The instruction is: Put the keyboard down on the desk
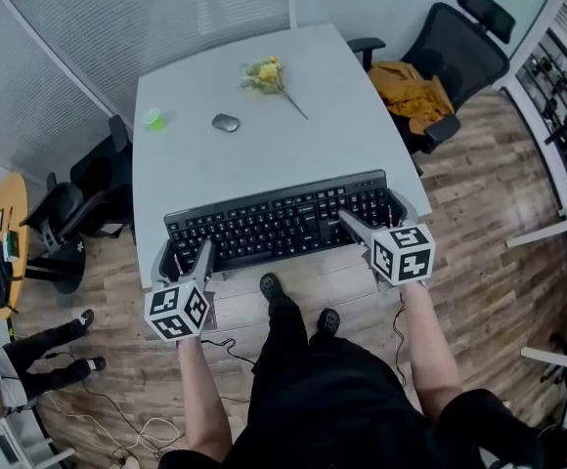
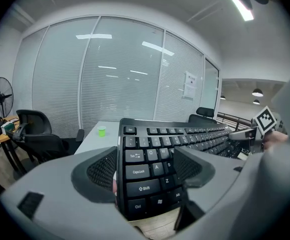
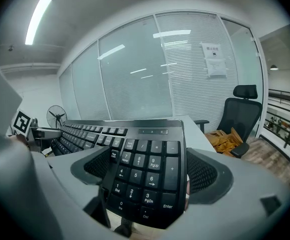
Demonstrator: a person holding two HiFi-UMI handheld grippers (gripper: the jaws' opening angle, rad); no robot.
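A black keyboard (image 1: 279,221) lies crosswise over the front edge of the grey desk (image 1: 254,159). Its near side hangs out over the wooden floor, and I cannot tell whether it touches the desktop. My left gripper (image 1: 184,254) is shut on the keyboard's left end; in the left gripper view the keyboard (image 2: 150,169) fills the gap in the gripper (image 2: 145,173) at the Shift and Ctrl keys. My right gripper (image 1: 379,219) is shut on the right end; in the right gripper view the gripper (image 3: 152,176) clamps the number pad of the keyboard (image 3: 145,166).
Further back on the desk are a grey mouse (image 1: 226,122), a sprig of yellow flowers (image 1: 267,74) and a small green cup (image 1: 153,118). A black office chair (image 1: 459,42) with orange cloth (image 1: 411,91) stands right, dark chairs (image 1: 78,203) left. A person's legs (image 1: 44,345) and cables lie lower left.
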